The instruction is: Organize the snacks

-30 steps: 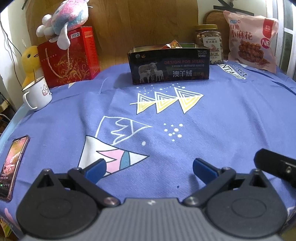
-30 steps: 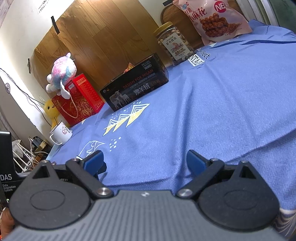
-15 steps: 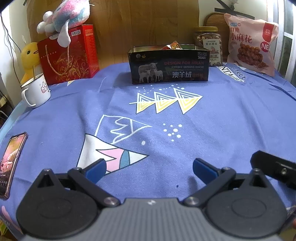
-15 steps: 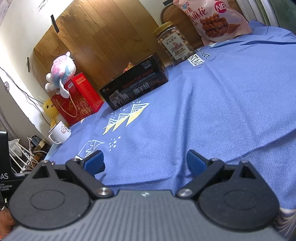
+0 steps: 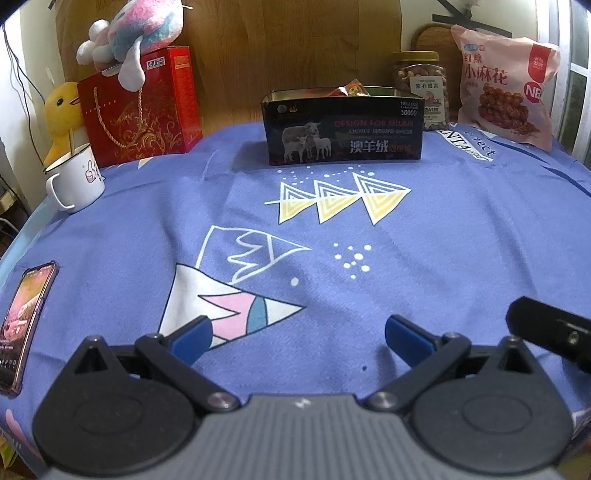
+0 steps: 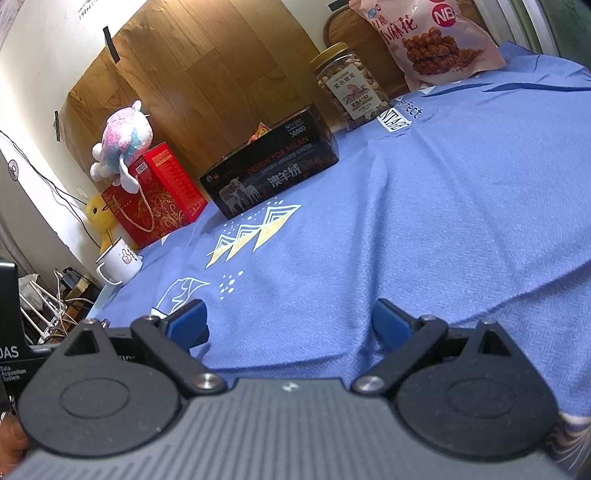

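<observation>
both just hanging low and level. left hand-held gripper (image 5: 297, 338) has its blue fingers (image 5: 190, 334) spread wide with nothing between them, and the right hand-held gripper (image 6: 290, 325) is the same, wide apart and empty.

On the worktop (image 5: 461, 236) stand one black tin (image 5: 342, 127), one nut jar (image 5: 421, 86), one pink snack bag (image 5: 504, 86), one mug (image 5: 75, 181), one red gift bag (image 5: 140, 110), two plush toys (image 5: 136, 27) and one phone (image 5: 22, 325).
</observation>
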A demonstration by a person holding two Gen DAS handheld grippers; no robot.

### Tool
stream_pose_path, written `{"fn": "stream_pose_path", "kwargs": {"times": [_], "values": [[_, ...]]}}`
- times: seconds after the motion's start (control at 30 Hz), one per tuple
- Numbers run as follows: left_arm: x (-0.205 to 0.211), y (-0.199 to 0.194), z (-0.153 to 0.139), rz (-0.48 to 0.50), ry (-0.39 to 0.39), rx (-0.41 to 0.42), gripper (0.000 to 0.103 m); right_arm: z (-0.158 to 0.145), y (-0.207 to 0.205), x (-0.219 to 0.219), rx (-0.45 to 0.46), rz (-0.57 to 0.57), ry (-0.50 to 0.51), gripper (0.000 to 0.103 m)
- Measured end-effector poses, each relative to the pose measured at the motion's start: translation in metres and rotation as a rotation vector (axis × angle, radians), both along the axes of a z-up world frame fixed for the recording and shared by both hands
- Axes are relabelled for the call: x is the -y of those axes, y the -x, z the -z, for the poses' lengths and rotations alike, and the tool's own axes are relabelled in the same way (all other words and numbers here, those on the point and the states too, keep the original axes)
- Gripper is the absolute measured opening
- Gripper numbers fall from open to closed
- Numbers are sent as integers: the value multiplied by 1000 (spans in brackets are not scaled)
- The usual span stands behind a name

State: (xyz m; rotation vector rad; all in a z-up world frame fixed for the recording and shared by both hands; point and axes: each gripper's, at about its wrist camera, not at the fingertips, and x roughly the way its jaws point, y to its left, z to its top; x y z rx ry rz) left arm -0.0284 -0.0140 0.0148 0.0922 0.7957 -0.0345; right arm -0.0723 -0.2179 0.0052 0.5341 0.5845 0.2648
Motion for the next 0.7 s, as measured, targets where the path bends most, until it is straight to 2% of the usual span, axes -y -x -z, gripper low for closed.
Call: {"fn": "stream_pose_path", "kwargs": {"times": [0.7], "values": [[1,0,1,37,24,-15,103,-1,3,0,27,11,5,98]]}}
